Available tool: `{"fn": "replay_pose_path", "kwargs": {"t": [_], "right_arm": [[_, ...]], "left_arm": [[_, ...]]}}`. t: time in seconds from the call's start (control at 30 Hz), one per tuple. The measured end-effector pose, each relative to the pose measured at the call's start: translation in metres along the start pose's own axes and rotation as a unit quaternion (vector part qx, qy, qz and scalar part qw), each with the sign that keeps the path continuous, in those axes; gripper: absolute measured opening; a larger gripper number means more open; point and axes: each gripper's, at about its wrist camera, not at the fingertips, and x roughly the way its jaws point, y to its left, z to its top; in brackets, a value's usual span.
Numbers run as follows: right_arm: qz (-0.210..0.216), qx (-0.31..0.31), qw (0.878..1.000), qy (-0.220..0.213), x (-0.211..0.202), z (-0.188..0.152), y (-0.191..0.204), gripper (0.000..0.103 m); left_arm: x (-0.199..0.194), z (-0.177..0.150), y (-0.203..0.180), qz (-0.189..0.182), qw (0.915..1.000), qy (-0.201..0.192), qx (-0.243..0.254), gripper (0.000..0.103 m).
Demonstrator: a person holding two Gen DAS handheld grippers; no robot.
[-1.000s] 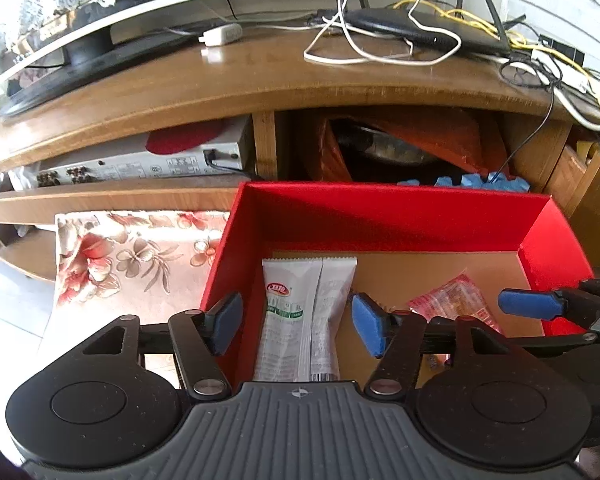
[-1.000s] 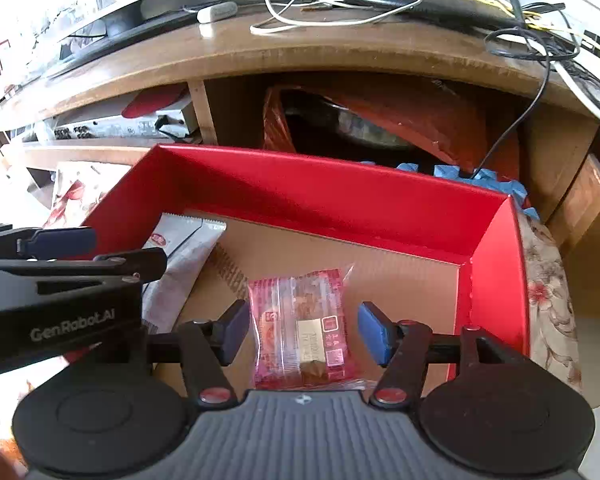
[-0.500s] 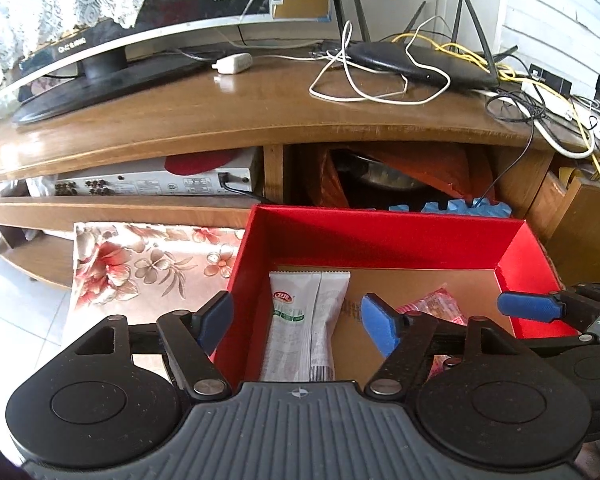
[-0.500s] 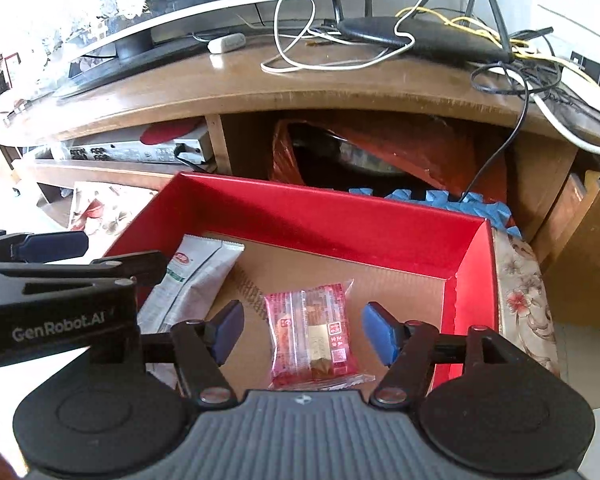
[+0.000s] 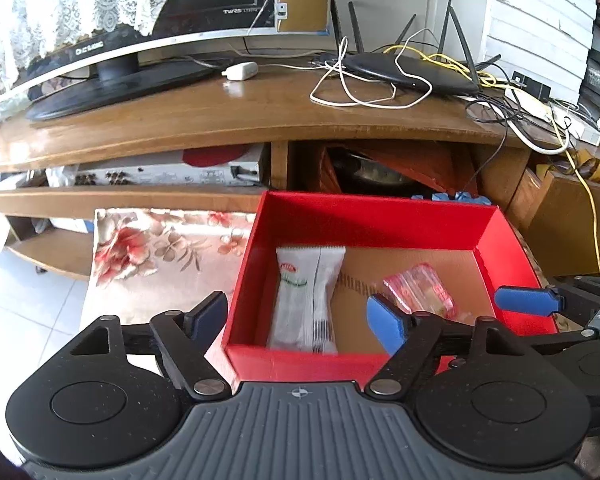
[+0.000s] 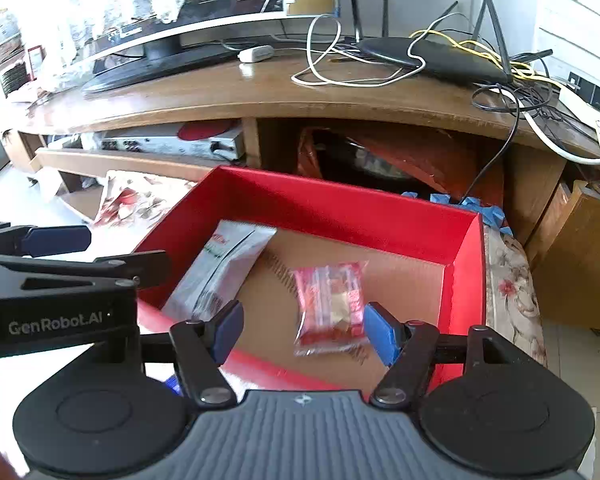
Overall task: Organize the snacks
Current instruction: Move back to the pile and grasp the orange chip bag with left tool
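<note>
Two snacks, a white pack [image 5: 306,300] and a red pack [image 6: 330,302], lie in the red box [image 5: 376,220]; both hand-held grippers, left [image 5: 296,320] and right [image 6: 302,332], hang open and empty, the left's jaws just widened.

Both tongs [image 5: 298,318] [image 6: 302,332] agape, empty

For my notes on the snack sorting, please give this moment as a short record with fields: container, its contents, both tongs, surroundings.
container: red box, open top, on floral cloth
contents: white packet at the left side; pink packet near the middle, apart from it
left tongs: open, jaws have just been opening, nothing gripped
right tongs: open, jaws opened a little, nothing gripped; pink packet lies below them
surroundings: wooden stand behind the box, with monitor and router
</note>
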Motion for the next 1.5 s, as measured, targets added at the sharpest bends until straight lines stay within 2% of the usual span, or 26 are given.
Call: {"fn": "replay_pose_path", "kwargs": {"t": [0.3, 0.5, 0.63, 0.8, 0.93, 1.07, 1.27, 1.33, 1.4, 1.43, 1.5], "right_arm": [[0.016, -0.012, 1.0, 0.012, -0.016, -0.025, 0.015, 0.065], [0.03, -0.015, 0.999, 0.023, -0.024, -0.042, 0.024, 0.065], [0.037, -0.022, 0.999, 0.026, -0.031, -0.05, 0.033, 0.065], [0.048, -0.03, 0.998, 0.034, -0.037, -0.06, 0.043, 0.065], [0.052, -0.025, 0.998, 0.039, -0.041, -0.065, 0.046, 0.065], [0.053, -0.021, 0.997, 0.042, -0.041, -0.066, 0.045, 0.065], [0.061, -0.021, 0.997, 0.049, -0.038, -0.067, 0.043, 0.066], [0.064, -0.018, 0.996, 0.054, -0.036, -0.068, 0.042, 0.066], [0.065, -0.015, 0.996, 0.058, -0.034, -0.069, 0.04, 0.066], [0.065, -0.014, 0.996, 0.06, -0.034, -0.069, 0.039, 0.066], [0.066, -0.011, 0.996, 0.061, -0.034, -0.069, 0.036, 0.066]], "left_arm": [[-0.019, -0.028, 0.018, 0.003, 0.9999, 0.016, 0.003, 0.083], [-0.026, -0.06, 0.037, 0.02, 0.9985, 0.051, 0.002, 0.084], [-0.031, -0.082, 0.053, 0.026, 0.9966, 0.077, -0.015, 0.084], [-0.025, -0.092, 0.062, 0.043, 0.9948, 0.092, -0.009, 0.084], [-0.008, -0.097, 0.059, 0.049, 0.9923, 0.113, 0.014, 0.084], [0.005, -0.101, 0.041, 0.06, 0.9881, 0.123, 0.07, 0.083], [0.021, -0.101, 0.028, 0.065, 0.9844, 0.126, 0.105, 0.091], [0.025, -0.099, 0.031, 0.064, 0.9847, 0.127, 0.101, 0.095], [0.028, -0.097, 0.041, 0.049, 0.9867, 0.135, 0.076, 0.097], [0.029, -0.097, 0.047, 0.038, 0.9871, 0.145, 0.056, 0.096], [0.024, -0.099, 0.055, 0.012, 0.987, 0.158, 0.03, 0.086]]}}
